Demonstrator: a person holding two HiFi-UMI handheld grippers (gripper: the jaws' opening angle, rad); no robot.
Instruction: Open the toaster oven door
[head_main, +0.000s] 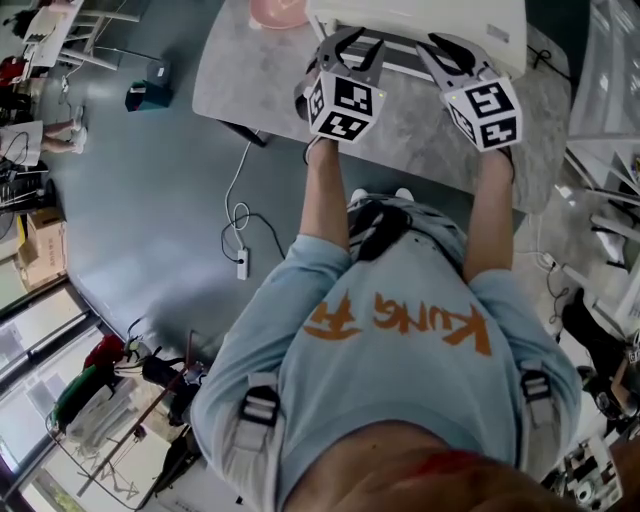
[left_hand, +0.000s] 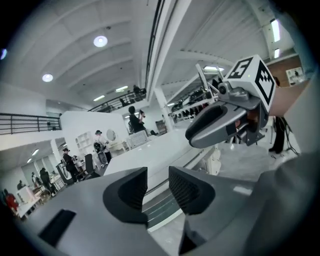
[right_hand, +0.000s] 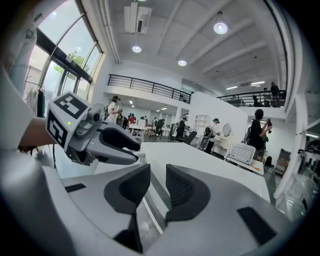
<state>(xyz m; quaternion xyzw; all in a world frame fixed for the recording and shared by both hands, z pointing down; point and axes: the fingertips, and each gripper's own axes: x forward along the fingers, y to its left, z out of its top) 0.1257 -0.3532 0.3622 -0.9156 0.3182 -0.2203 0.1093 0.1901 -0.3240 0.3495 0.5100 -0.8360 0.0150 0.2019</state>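
Toaster oven: the white toaster oven (head_main: 420, 22) stands at the far edge of the grey table (head_main: 250, 70), straight ahead of us, with its front facing near.
Door: we judge it closed. No view shows it swung down, and the front is mostly hidden behind the tools.
Left gripper: the left gripper (head_main: 352, 48) points at the left part of the oven front. Its jaws are spread a little with a narrow gap, and its own view shows only the oven's pale edge strips beyond that gap, nothing pinched.
Right gripper: the right gripper (head_main: 458, 50) sits just beside it at the right part of the front. Its jaws are likewise slightly parted and the pads press on nothing.
Why held so: both tools sit side by side, level with the top front edge. We read this as lining up on the door's upper rim or handle, with gaps wide enough to slip over a thin bar.
Task stage: approach, with no grip made yet.
Next need: we judge the jaws must straddle the bar before pinching and pulling near and down.
Risk: a light oven might slide near when pulled.
Writing: the shirt (head_main: 400, 330) carries orange print reading "KUNG", upside down from the head view, beside an orange mark we cannot read.
Markers: each marker cube (head_main: 345, 105) shows black-and-white squares and no letters.
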